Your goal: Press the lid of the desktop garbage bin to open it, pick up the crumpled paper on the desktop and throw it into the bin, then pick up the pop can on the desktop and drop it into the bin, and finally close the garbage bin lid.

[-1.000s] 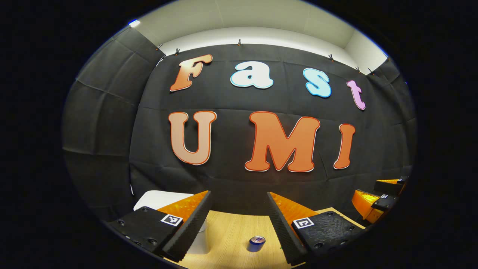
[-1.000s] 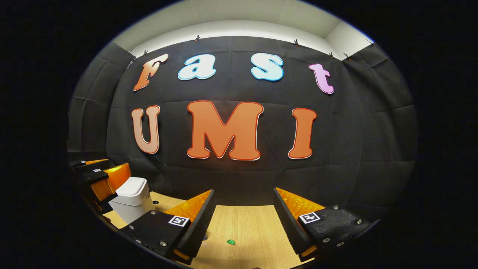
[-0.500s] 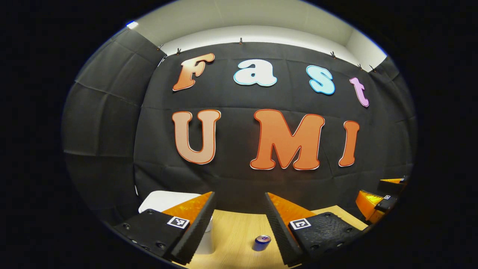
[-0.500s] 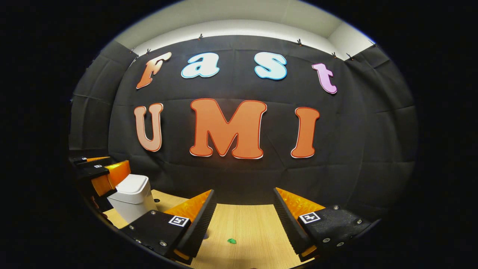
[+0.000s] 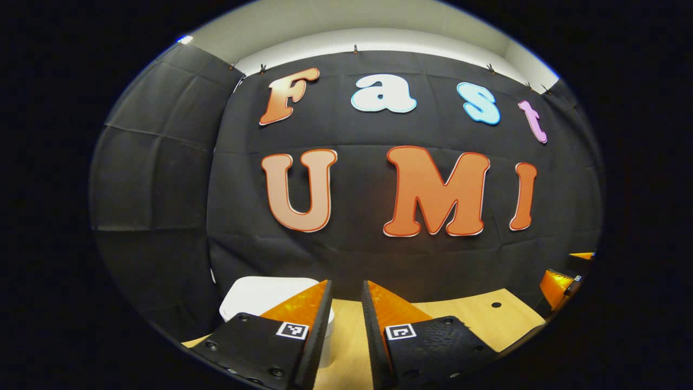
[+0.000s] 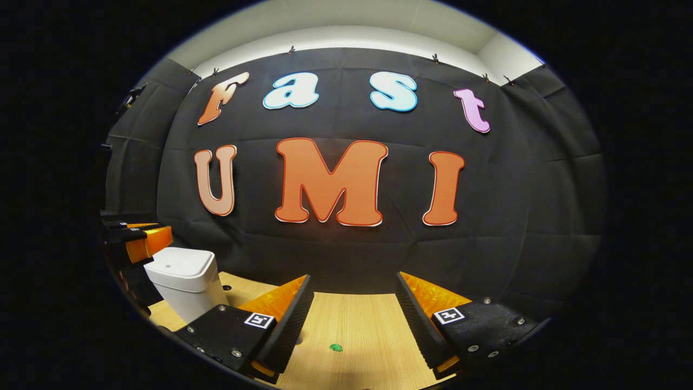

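At lower centre of the left gripper view, the left gripper (image 5: 346,325) has drawn its fingers nearly together, a slim gap left between them and nothing held, where half a second earlier they stood wide apart. Its view has also swung toward the white garbage bin (image 5: 260,295), which now sits lower left of centre, just behind the left-hand finger, while the pop can seen between the fingers a moment ago has dropped out of the frame. Narrowed fingers aimed at the bin suggest the opening press on the lid is about to be made; no later step of the task looks begun.

At lower left of the right gripper view, the bin (image 6: 184,281) stands upright on the pale wooden worktop (image 6: 357,319) with its lid (image 6: 178,262) down flat, so what it holds cannot be seen. The left gripper (image 6: 135,244) hovers just behind it at the frame's left edge. The right gripper (image 6: 354,319), lower centre, holds its fingers wide apart and empty, much as before. Between them, near the bottom edge, lies a small green scrap (image 6: 335,348) on the worktop, too small to tell whether it is the crumpled paper.
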`<state>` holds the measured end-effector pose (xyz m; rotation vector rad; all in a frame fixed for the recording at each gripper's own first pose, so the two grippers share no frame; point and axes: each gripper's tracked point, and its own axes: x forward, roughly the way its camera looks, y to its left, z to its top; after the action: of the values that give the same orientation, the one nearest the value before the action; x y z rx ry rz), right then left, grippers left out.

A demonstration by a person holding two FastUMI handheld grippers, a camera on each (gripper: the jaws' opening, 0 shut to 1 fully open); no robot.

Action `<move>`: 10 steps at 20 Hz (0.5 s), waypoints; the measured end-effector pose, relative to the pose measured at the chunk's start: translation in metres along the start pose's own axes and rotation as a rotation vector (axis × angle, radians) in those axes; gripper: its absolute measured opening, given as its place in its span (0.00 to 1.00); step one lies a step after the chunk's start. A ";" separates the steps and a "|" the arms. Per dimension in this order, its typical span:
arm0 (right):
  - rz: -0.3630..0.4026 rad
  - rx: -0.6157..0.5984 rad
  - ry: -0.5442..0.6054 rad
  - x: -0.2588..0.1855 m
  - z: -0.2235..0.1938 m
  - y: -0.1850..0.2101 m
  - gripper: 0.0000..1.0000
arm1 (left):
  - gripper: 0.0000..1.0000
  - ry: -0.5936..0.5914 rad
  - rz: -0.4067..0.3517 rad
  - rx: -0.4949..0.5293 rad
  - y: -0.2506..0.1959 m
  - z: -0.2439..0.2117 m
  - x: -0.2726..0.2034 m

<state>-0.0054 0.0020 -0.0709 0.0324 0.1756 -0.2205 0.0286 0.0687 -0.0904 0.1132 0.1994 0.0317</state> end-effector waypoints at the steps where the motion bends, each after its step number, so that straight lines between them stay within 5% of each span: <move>1: -0.001 -0.001 0.000 0.001 -0.001 0.001 0.91 | 0.34 0.017 0.019 0.000 0.008 -0.003 0.003; 6: -0.003 -0.003 0.006 0.003 -0.004 0.000 0.91 | 0.01 0.086 0.108 -0.004 0.064 -0.011 0.023; 10: -0.010 -0.005 0.014 0.007 -0.008 -0.001 0.91 | 0.00 0.133 0.113 -0.012 0.091 -0.017 0.040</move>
<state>-0.0007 -0.0003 -0.0794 0.0285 0.1906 -0.2296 0.0627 0.1626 -0.1045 0.1104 0.3255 0.1533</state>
